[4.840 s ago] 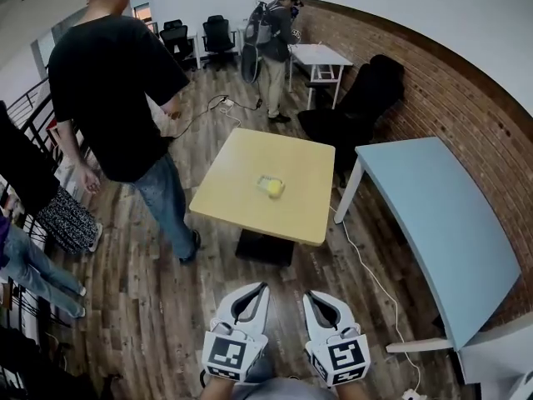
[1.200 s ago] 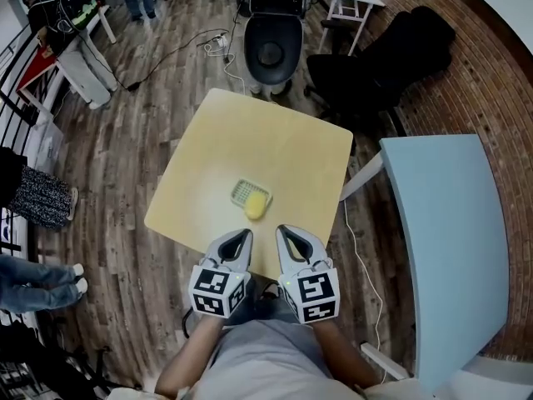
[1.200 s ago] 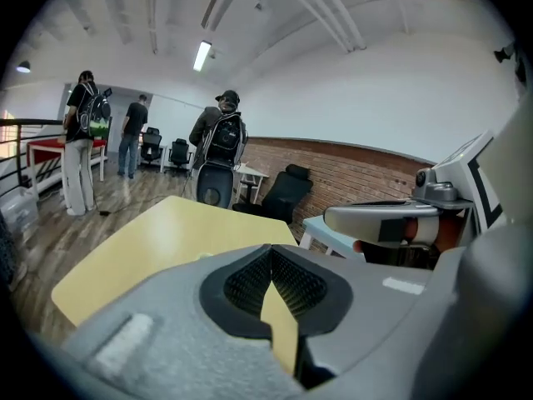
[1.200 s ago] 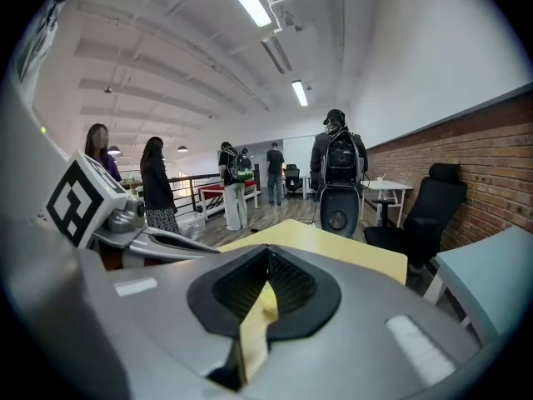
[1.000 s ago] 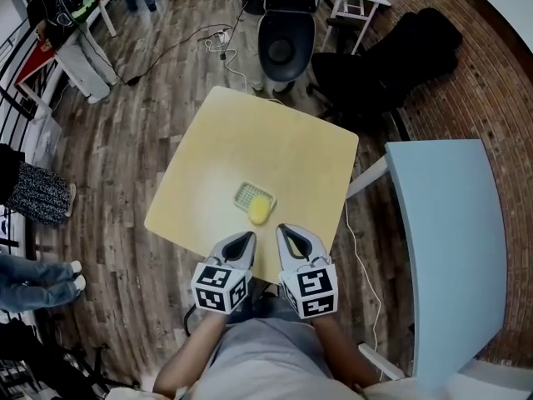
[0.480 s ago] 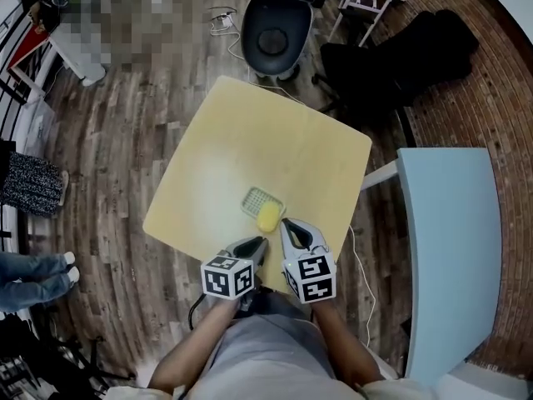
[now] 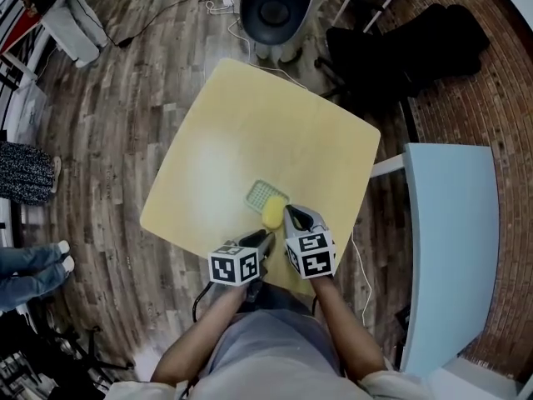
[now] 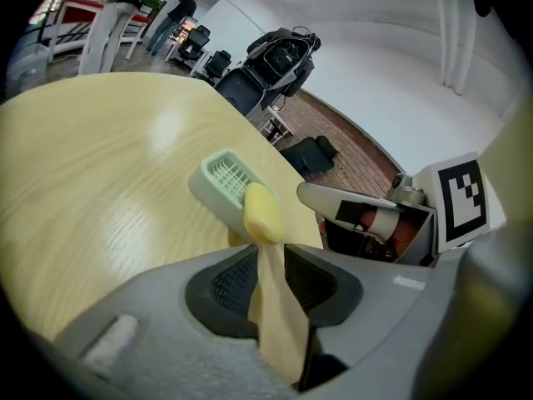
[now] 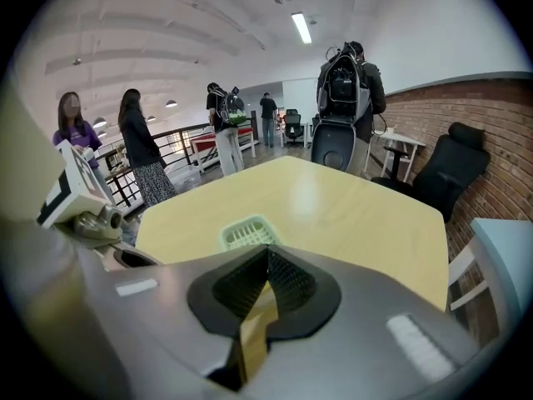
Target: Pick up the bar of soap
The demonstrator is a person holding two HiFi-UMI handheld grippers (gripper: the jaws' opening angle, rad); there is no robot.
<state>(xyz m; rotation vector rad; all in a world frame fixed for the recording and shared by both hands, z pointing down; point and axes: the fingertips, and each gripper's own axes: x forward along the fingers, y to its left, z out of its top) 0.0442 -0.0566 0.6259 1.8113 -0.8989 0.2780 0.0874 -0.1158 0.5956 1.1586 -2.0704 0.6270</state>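
Observation:
A yellow bar of soap (image 7: 273,213) lies half on a pale green slotted soap dish (image 7: 264,194) near the front edge of the yellow table (image 7: 250,132). My left gripper (image 7: 265,240) is low, just short of the soap (image 8: 261,210), and rolled on its side. Its jaws have just been opening and stand a little apart with nothing between them. My right gripper (image 7: 290,216) is beside the soap on its right, fingertips together. In the right gripper view only the dish (image 9: 248,232) shows above the jaws; the soap is hidden.
A black office chair (image 7: 276,7) stands past the table's far corner, with a dark seat (image 7: 412,44) to its right. A light blue table (image 7: 450,240) runs along the right. People stand at the left (image 7: 25,173) and at the back (image 9: 141,152).
Both grippers came down and forward to the soap at the table's front edge. The left gripper rolled onto its side and its jaws parted. The right stayed shut.

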